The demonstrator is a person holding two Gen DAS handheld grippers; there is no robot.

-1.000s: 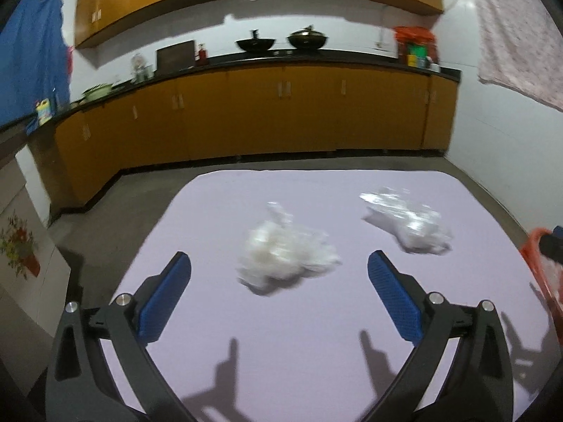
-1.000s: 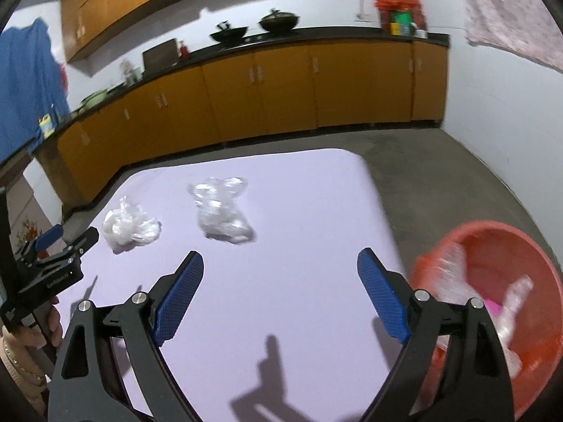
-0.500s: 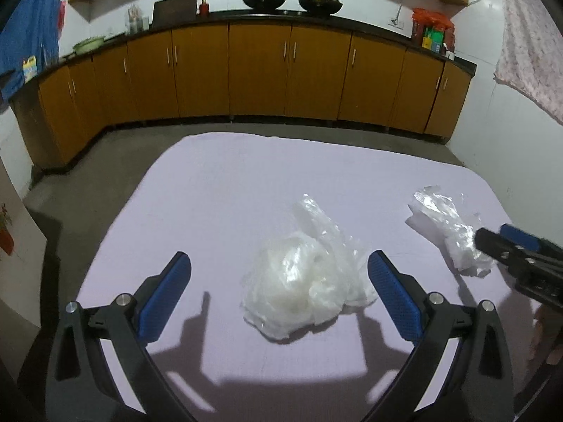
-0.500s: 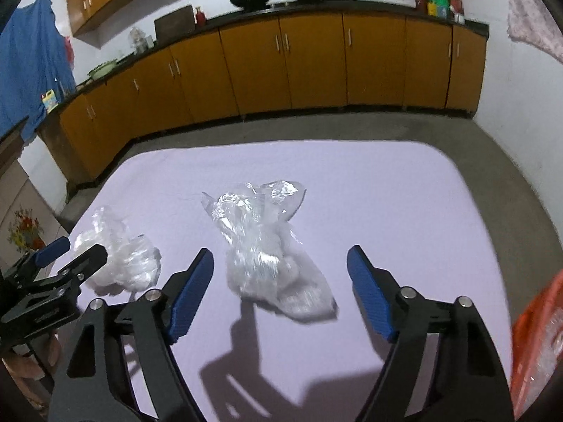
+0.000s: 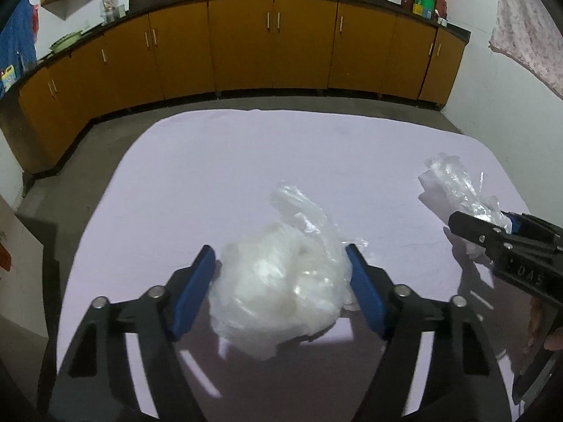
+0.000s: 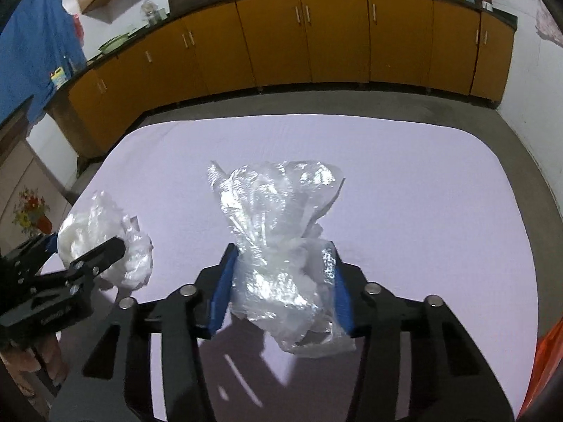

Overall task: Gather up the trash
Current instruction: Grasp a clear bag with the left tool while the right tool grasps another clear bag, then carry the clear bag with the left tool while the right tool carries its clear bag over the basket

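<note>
**Left wrist view: both grippers closing on plastic trash**

Left wrist view shows the left gripper (image 5: 279, 283) tilted down over the pale lilac cloth-covered worktop (image 5: 218, 176), its blue pads set either side of a crumpled milky-white plastic bag (image 5: 281, 292); its jaws have just been closing, and the pads look to be right at the bag's flanks, though whether they press yet I cannot tell. I'd say the gripper straddles the bundle at its widest part so that soft, springy film gets gathered rather than pushed away.

In the right wrist view the right gripper (image 6: 281, 290) has likewise just been closing, and here the blue pads pinch the lower part of a crumpled clear plastic bag (image 6: 278, 239); the film bulges above and below the pads, and its loose top stands up toward the far edge of the worktop. Gripping low, near the cloth, seems meant to catch the bulk and not just a flap.

The two bundles lie apart on the worktop, each gripper on its own, so neither blocks the other; each shows at the edge of the other's view. An orange-red plastic basket (image 6: 549, 362) peeks in at the right edge, off the worktop, likely the place for the trash. Beyond stand orange wooden cabinets (image 5: 274, 45) under a dark counter, well clear; nothing lies between grippers and basket that I can see.
</note>
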